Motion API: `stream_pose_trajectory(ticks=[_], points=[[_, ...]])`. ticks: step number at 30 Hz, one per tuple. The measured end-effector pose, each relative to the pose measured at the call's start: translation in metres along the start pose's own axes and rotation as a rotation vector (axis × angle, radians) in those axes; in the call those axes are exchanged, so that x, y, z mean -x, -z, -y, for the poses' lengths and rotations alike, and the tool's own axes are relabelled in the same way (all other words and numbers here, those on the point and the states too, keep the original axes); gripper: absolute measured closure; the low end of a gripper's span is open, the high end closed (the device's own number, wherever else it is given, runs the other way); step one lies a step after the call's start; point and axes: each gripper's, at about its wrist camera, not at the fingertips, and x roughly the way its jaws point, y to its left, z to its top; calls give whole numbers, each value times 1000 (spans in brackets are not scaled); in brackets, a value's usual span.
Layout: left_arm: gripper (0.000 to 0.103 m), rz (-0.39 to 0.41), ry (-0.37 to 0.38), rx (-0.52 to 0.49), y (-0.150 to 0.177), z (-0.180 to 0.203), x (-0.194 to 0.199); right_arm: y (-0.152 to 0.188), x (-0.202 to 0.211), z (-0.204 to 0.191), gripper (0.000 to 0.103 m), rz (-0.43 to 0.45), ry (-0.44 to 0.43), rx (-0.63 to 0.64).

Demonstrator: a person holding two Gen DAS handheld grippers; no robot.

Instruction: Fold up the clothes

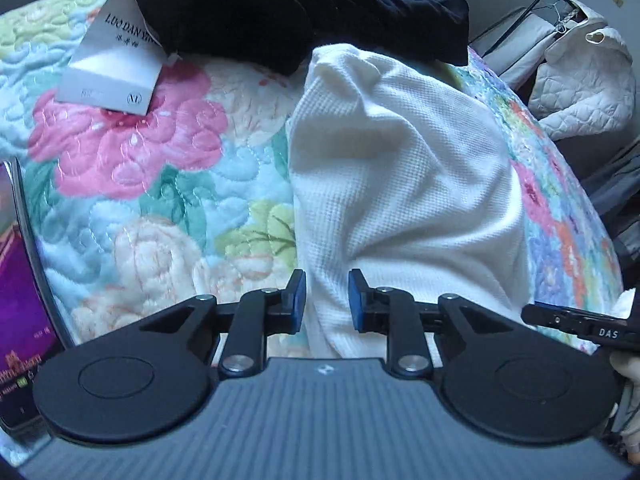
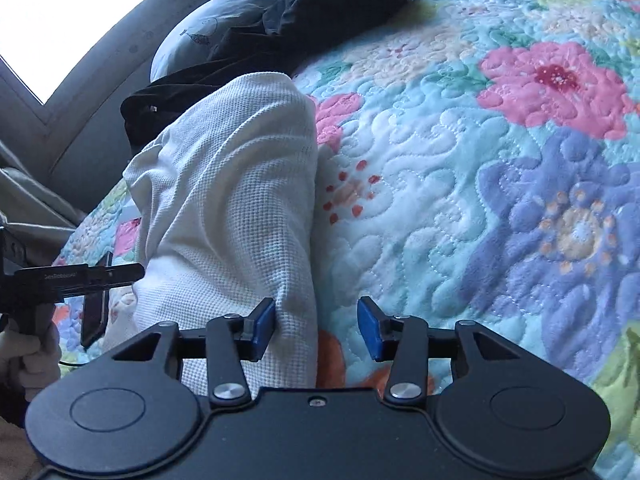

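Note:
A white waffle-knit garment (image 1: 404,184) lies folded lengthwise on the floral quilt (image 1: 132,184). My left gripper (image 1: 327,300) is open, its blue pads straddling the garment's near left edge. In the right wrist view the same garment (image 2: 232,200) runs away from me. My right gripper (image 2: 317,328) is open over its near right edge, the left pad touching the cloth, the right pad over the quilt (image 2: 480,200). Each gripper shows at the edge of the other's view: the right one (image 1: 580,326), the left one (image 2: 72,280).
Dark clothes (image 1: 288,8) with a grey paper tag (image 1: 112,60) lie at the far end; they also show in the right wrist view (image 2: 280,40). A phone (image 1: 20,300) lies at the left. A white quilted jacket (image 1: 584,80) hangs beyond the bed. A grey pillow (image 2: 208,28) sits by the window.

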Motion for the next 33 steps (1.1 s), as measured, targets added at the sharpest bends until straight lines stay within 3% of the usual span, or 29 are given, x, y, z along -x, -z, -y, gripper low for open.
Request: stream_pose_trajectory(ticks=[1,3,5,8,10,12,17,20,22,25,26,27,28,29,30,33], points=[[54,-15,24,8,3,-1,0,2,5,0,52,-3,-15,-5],[44,-69,72,29,8,-4,-9,7,13,4,52,1,-59,-24],[43,-108,110,54,10,-7,-18,7,15,9,52,17,-95,-43],[39,-95,131,67,2,-9,-28,-1,4,20,49,25,-177,-116],[30,-89,159,38,-4,-8,-36,-5,-13,29,49,0,-259,-203],[29,-90,172,-14,-8,-3,-42,-2,-33,36,48,-64,-351,-259],[29,-77,250,22,-16,-10,-50,0,-39,32,49,-63,-324,-244],[28,-43,267,107,-20,-20,-60,-13,-34,31,49,-42,-274,-195],[20,-27,290,133,-21,-22,-66,-22,-39,33,48,-54,-284,-196],[24,-21,288,89,-18,-15,-67,-31,-59,32,46,-103,-335,-180],[31,-12,292,93,-17,-13,-67,-33,-65,31,45,-103,-362,-184],[46,-4,296,96,-15,-12,-67,-35,-72,27,47,-116,-392,-183],[48,6,320,105,-13,-11,-65,-37,-78,21,52,-126,-395,-160],[49,17,350,117,-11,-10,-63,-38,-80,13,66,-128,-387,-124],[55,26,365,118,-11,-8,-59,-39,-78,6,72,-116,-389,-93],[56,71,406,95,-24,3,-35,-49,-51,-3,77,-35,-492,-69]])
